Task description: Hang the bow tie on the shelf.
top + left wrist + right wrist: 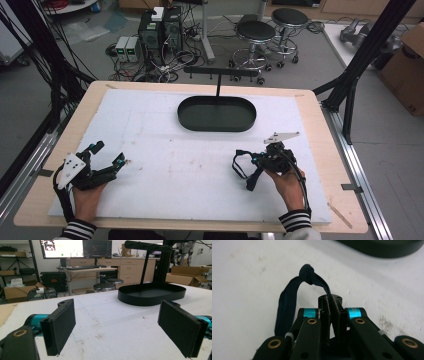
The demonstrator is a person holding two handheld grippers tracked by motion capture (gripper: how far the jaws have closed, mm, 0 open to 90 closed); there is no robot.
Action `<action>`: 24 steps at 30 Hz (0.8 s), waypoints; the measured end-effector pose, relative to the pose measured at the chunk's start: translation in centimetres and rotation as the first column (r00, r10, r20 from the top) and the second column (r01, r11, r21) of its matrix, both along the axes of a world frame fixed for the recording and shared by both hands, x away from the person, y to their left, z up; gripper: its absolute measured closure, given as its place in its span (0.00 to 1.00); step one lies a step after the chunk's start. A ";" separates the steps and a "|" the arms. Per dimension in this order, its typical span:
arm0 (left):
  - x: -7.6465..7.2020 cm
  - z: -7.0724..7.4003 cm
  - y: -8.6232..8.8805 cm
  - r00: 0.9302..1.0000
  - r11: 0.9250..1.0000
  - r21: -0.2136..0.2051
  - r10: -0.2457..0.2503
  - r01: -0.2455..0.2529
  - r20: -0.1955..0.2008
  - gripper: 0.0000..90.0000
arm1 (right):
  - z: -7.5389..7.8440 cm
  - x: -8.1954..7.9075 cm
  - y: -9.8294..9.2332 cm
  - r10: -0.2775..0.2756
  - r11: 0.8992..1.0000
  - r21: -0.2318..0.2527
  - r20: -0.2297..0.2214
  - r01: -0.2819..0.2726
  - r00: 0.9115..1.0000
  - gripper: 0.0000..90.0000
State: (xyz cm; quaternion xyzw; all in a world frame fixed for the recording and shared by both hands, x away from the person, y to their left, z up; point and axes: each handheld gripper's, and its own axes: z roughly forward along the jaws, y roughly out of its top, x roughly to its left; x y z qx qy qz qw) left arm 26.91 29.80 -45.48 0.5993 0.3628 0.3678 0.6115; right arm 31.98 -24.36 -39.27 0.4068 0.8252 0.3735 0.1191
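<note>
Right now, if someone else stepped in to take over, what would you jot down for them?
Right hand-held gripper: shut on a dark knotted band, held just above the white mat.
Left hand-held gripper: open, holding nothing, low over the mat's left side.
Black oval tray with its T-shaped stand: at the far side, nothing in it or on it.
Done: band picked up.
Left: probably carrying it to the stand or tray.
</note>
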 end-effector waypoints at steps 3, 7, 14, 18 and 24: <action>0.0 0.0 0.0 1.000 1.000 0.000 0.001 -0.001 -0.001 0.17 | 0.5 0.0 0.1 -0.029 0.999 0.039 0.043 0.027 0.999 0.95; 0.0 0.0 0.0 1.000 1.000 0.000 0.001 -0.001 -0.001 0.17 | 0.9 0.1 0.5 -0.050 0.998 0.051 0.092 0.045 0.994 0.95; 0.0 0.0 0.0 1.000 1.000 0.002 0.000 0.000 -0.002 0.17 | 2.7 0.7 1.4 -0.108 0.990 0.109 0.223 0.085 0.969 0.95; 0.0 0.0 0.0 1.000 1.000 0.001 0.000 0.000 -0.002 0.17 | 3.5 1.2 1.8 -0.126 0.986 0.135 0.261 0.093 0.957 0.95; 0.0 0.0 0.0 1.000 1.000 0.002 0.000 0.000 -0.003 0.17 | 4.1 1.9 2.4 -0.154 0.980 0.168 0.287 0.109 0.946 0.95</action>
